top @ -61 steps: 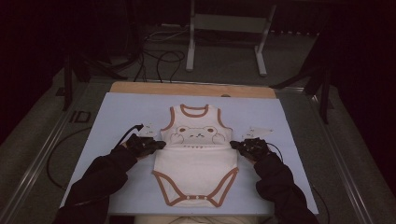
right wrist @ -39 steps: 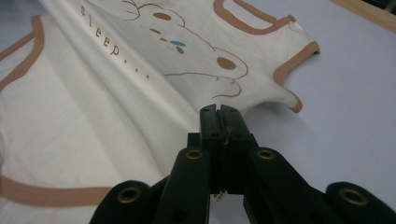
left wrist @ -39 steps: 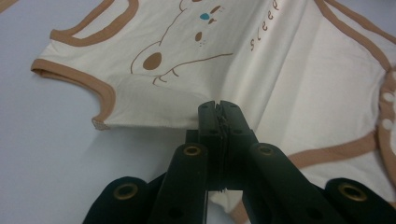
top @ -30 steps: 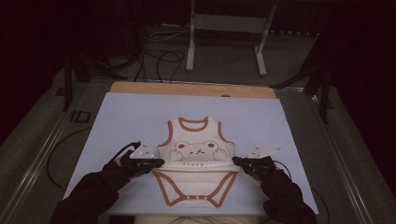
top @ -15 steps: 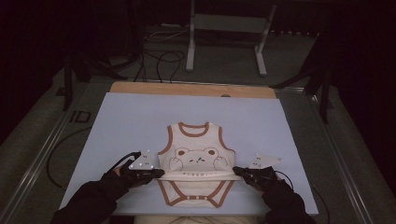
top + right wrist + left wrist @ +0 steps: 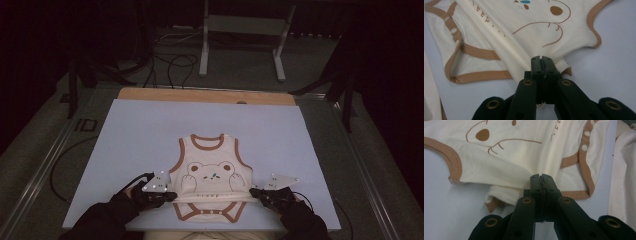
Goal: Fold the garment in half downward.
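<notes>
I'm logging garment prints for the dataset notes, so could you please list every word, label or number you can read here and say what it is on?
"EEP..." on the bodysuit, brown letters beside the bear drawing in the right gripper view; any earlier letters run out of the picture.
The same line of print in the high view is too small to read.
No other readable text.
</notes>
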`<action>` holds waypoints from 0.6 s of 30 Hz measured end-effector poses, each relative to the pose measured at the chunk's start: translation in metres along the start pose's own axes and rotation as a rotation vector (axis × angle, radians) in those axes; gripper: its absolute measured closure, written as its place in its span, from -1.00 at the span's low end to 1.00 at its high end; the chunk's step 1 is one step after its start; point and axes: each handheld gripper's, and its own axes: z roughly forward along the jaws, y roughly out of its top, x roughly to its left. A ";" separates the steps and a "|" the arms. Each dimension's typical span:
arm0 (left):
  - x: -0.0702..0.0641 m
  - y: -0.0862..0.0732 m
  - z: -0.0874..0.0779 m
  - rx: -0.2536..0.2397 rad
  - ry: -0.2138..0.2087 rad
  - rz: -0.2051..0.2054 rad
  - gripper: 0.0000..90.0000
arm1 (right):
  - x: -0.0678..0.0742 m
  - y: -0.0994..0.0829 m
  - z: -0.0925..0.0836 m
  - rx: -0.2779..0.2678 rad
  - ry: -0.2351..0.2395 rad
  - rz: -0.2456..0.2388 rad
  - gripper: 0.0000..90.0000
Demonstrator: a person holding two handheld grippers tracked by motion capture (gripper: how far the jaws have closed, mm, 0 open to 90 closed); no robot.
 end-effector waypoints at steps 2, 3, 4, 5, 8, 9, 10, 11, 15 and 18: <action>0.000 -0.002 0.002 0.008 0.000 -0.005 1.00 | 0.000 -0.002 0.001 0.001 0.002 0.001 0.99; 0.000 -0.002 0.002 0.008 0.000 -0.005 1.00 | 0.000 -0.002 0.001 0.001 0.002 0.001 0.99; 0.001 -0.003 0.004 0.011 0.000 -0.009 1.00 | 0.001 -0.003 0.002 0.009 0.006 0.003 0.99; 0.001 -0.004 0.005 0.017 0.002 -0.009 1.00 | 0.001 -0.003 0.002 0.009 0.006 0.003 0.99; 0.002 -0.006 0.007 0.012 -0.003 -0.018 1.00 | 0.001 -0.005 0.005 0.025 0.007 0.000 0.99; 0.002 -0.006 0.007 0.014 -0.003 -0.017 1.00 | 0.001 -0.005 0.005 0.025 0.007 0.000 0.99; 0.002 -0.006 0.006 0.018 -0.002 -0.015 1.00 | 0.001 -0.006 0.006 0.025 0.012 0.008 0.99; 0.002 -0.006 0.006 0.025 0.000 -0.009 1.00 | 0.001 -0.007 0.006 0.026 0.013 0.009 0.99; 0.002 -0.006 0.007 0.020 -0.004 -0.017 1.00 | 0.000 -0.007 0.006 0.027 0.019 0.012 0.98; 0.001 -0.007 0.007 0.010 -0.006 -0.022 0.98 | -0.001 -0.008 0.007 0.020 0.023 0.023 0.95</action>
